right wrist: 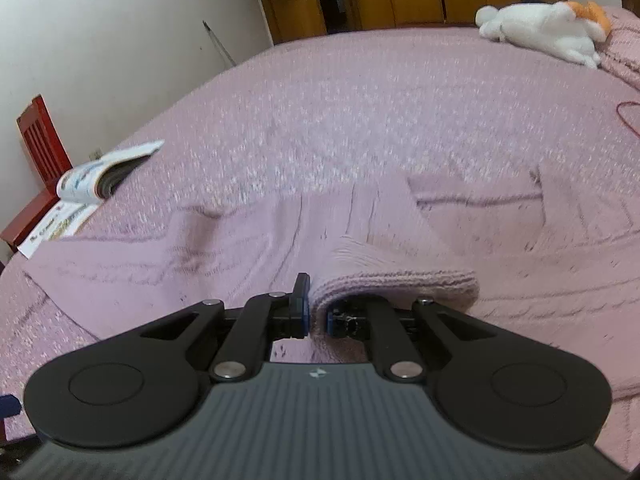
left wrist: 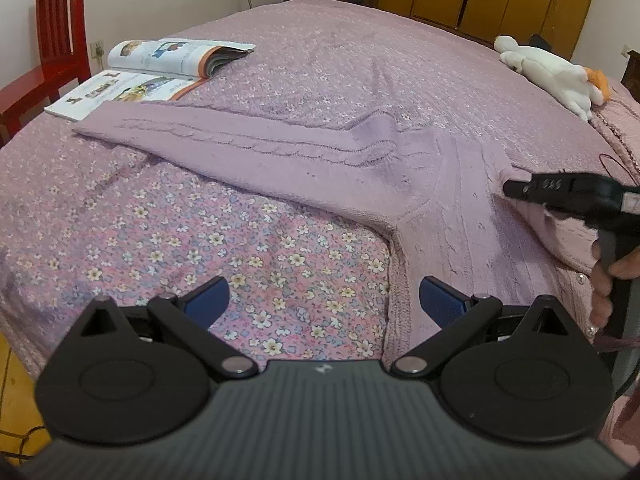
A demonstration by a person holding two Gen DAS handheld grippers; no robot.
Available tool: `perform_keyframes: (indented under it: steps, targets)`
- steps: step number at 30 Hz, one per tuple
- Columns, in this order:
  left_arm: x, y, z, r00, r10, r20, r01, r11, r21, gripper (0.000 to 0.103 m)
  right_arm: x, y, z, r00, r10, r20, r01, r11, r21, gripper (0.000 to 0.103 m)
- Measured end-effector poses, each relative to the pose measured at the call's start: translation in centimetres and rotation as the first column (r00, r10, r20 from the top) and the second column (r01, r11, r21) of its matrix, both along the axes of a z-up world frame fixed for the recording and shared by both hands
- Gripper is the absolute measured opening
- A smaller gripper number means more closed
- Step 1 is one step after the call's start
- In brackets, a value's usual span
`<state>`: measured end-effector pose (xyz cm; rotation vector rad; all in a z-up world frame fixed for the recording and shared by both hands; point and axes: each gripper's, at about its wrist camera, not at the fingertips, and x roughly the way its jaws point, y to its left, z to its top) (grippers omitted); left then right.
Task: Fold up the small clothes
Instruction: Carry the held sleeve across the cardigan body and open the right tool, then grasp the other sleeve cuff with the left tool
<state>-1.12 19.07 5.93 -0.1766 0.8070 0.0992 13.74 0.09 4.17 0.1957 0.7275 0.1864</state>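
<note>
- Left wrist view: a lilac cable-knit sweater [left wrist: 304,160] lies spread on a bed, with one long sleeve [left wrist: 168,128] stretched flat toward 10 o'clock and the body running down toward 5 o'clock.
- Right wrist view: the right gripper [right wrist: 316,316] has its jaws clamped together on a ribbed edge of the sweater [right wrist: 400,276], which curls up over the fingers at 6 o'clock. The picture is blurred, so which hem or cuff this is cannot be told.
- Left wrist view again: the left gripper [left wrist: 324,300] hangs just above the floral bedspread [left wrist: 200,240], jaws wide apart and empty, with the sweater's edge just beside its right finger at 4 o'clock.
- The right gripper also shows at 3 o'clock, a hand [left wrist: 608,280] on its handle.
- Farther out: an open magazine [left wrist: 160,68] at 11 o'clock touching the sleeve's end, a white plush toy [left wrist: 552,76] at 2 o'clock, and a red chair [left wrist: 48,40] beyond the bed at 10 o'clock.
- Step in hand, as I judge it: an early fold, the gripped edge being carried across the body.
- Next move likely calls for laying that edge flat, then the free gripper taking the outstretched sleeve.
</note>
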Motion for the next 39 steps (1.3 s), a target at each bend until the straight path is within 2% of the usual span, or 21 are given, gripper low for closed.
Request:
perform_keyframes:
  steps: [7,8,10,11,12,14,17,24,28,33,39]
  targets:
    - [0.2,0.2,-0.5,1.0,0.011,-0.004,-0.011,1.0,-0.007,0.103,0.5,1.0,-1.7,0.999,0.013,-0.043,-0.014,1.0,-0.021,0.01]
    - [0.1,0.2,-0.5,1.0,0.011,-0.004,-0.011,1.0,-0.013,0.103,0.6,1.2,-1.9,0.998,0.026,-0.062,-0.028,0.999,-0.034,0.019]
    - [0.1,0.2,-0.5,1.0,0.01,-0.003,-0.01,1.0,-0.029,0.103,0.3,1.5,-2.2,0.995,0.08,-0.065,-0.083,0.996,-0.043,0.044]
    - [0.1,0.1,-0.4,1.0,0.01,0.0,-0.01,0.999,-0.038,0.103,0.0,1.5,-2.1,0.992,0.111,-0.055,-0.113,0.993,-0.035,0.066]
    - [0.1,0.0,-0.2,1.0,0.009,0.005,-0.009,0.999,-0.049,0.103,-0.4,1.5,-2.0,0.989,0.138,-0.052,-0.139,0.99,-0.019,0.08]
    - [0.2,-0.4,0.1,1.0,0.001,0.014,0.0,0.998,-0.069,0.103,-1.4,1.2,-1.7,0.983,0.174,-0.059,-0.172,0.985,0.027,0.087]
    - [0.4,-1.4,0.7,0.999,-0.025,0.032,0.027,0.997,-0.073,0.103,-3.7,0.4,-0.9,0.972,0.226,-0.068,-0.221,0.973,0.069,0.09]
    - [1.5,-4.9,1.4,0.994,-0.102,0.036,0.102,0.995,-0.008,0.103,-8.9,-5.5,1.0,0.979,0.201,0.018,-0.201,0.98,0.008,0.098]
    - [2.5,-7.1,1.3,0.988,-0.153,0.027,0.152,0.988,0.03,0.103,-10.4,-9.9,1.0,0.991,0.131,0.031,-0.13,0.991,-0.039,0.098]
    - [4.1,-10.2,1.3,0.973,-0.231,0.021,0.227,0.968,0.106,0.103,-11.4,-15.8,0.4,1.0,-0.008,0.01,0.008,1.0,-0.008,0.098]
    - [6.3,-14.4,0.7,0.955,-0.294,0.048,0.277,0.935,0.222,0.103,-12.3,-21.4,-0.2,0.99,-0.136,0.031,0.135,0.991,0.016,0.098]
